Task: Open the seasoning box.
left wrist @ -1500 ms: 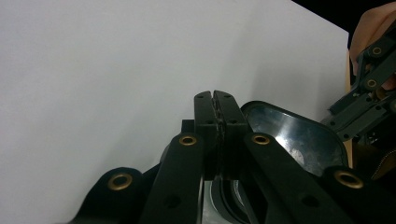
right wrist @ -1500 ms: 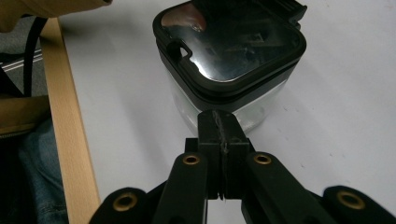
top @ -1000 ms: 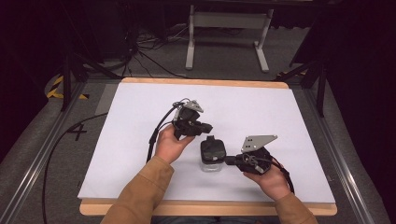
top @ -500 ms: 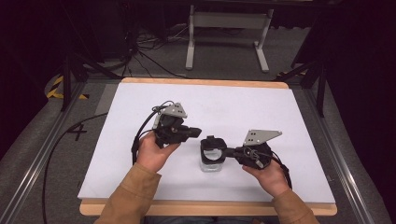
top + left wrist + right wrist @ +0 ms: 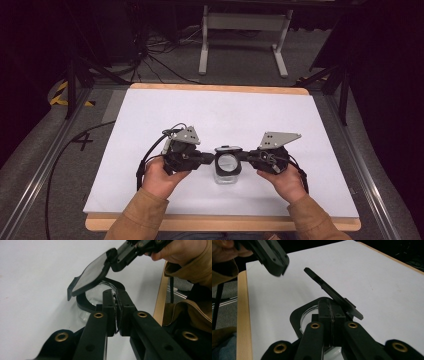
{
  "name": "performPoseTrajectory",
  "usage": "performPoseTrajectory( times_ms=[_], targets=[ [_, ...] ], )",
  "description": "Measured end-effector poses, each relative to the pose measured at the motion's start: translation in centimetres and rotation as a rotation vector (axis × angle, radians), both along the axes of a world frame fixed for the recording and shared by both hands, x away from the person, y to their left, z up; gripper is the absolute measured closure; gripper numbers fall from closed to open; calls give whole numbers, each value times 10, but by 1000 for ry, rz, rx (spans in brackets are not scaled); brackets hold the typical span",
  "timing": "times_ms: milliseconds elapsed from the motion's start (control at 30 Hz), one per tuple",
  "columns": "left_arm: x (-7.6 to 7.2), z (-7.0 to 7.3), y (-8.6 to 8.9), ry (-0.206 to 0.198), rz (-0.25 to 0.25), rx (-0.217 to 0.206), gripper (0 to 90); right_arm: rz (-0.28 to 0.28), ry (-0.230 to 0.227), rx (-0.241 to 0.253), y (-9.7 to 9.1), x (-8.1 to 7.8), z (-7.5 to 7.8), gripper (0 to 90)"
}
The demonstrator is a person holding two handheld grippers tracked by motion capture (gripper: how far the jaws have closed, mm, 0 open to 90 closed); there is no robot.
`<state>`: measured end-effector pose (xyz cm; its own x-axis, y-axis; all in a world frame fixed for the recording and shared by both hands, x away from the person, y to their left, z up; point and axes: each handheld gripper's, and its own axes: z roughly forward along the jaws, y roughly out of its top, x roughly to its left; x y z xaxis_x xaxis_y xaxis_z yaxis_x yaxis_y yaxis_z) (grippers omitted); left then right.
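Observation:
A small clear jar (image 5: 226, 175) with a black collar stands on the white sheet near the front. Its hinged black lid (image 5: 88, 280) tilts up, open. My right gripper (image 5: 246, 157) comes in from the jar's right and is shut on the lid's edge (image 5: 334, 298). My left gripper (image 5: 209, 159) lies level at the jar's left, its tips just short of the collar (image 5: 83, 302). Its jaws have just been opening by a sliver, leaving a narrow slit with nothing in it. In the right gripper view the left gripper (image 5: 277, 265) hangs apart from the jar.
The white sheet (image 5: 225, 110) covers a wooden tabletop whose front edge (image 5: 225, 224) is close to the person's sleeves. A metal stand (image 5: 240, 45) and floor cables (image 5: 150, 50) lie beyond the far edge. Rails run along both sides.
The left gripper has drawn back from above the jar's far side to the left and nearer, now level beside the jar. The right gripper has stayed at the jar.

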<state>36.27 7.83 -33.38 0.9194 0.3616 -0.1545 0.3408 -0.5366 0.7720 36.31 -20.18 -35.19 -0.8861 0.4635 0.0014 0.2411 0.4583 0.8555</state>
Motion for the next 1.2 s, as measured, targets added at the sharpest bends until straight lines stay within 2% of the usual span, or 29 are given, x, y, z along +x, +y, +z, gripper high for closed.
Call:
performPoseTrajectory(
  times_ms=[100, 233, 333, 400, 467, 600, 667, 800, 967, 1200],
  targets=[
    [0, -8, -5, 4, -5, 1, 883, -5, 8, 14, 1, 2, 0, 899],
    [-2, -16, -15, -24, -7, 12, 893, -12, 5, 21, 1, 3, 1, 899],
    [-1, -23, -23, 13, 10, 18, 896, -13, 3, 18, 1, 3, 2, 899],
    [0, -28, -28, 18, 21, 49, 897, -11, 2, 21, 1, 3, 3, 899],
    [0, -31, -32, 16, 32, 57, 897, -9, -2, 24, 2, 4, 4, 898],
    [-2, -34, -41, -11, 68, 106, 896, -18, -10, 26, 1, 9, 3, 898],
    [-1, -34, -42, 5, 63, 95, 896, -12, 0, 42, 0, 13, 0, 898],
    [1, -36, -41, 29, 66, 73, 898, -12, -12, 43, 2, 16, 1, 898],
    [0, -36, -41, -3, 61, 77, 898, -23, -18, 59, 6, 24, 2, 898],
    [-1, -36, -41, -7, 60, 78, 898, -50, -19, 82, 9, 35, 0, 898]
  ],
)
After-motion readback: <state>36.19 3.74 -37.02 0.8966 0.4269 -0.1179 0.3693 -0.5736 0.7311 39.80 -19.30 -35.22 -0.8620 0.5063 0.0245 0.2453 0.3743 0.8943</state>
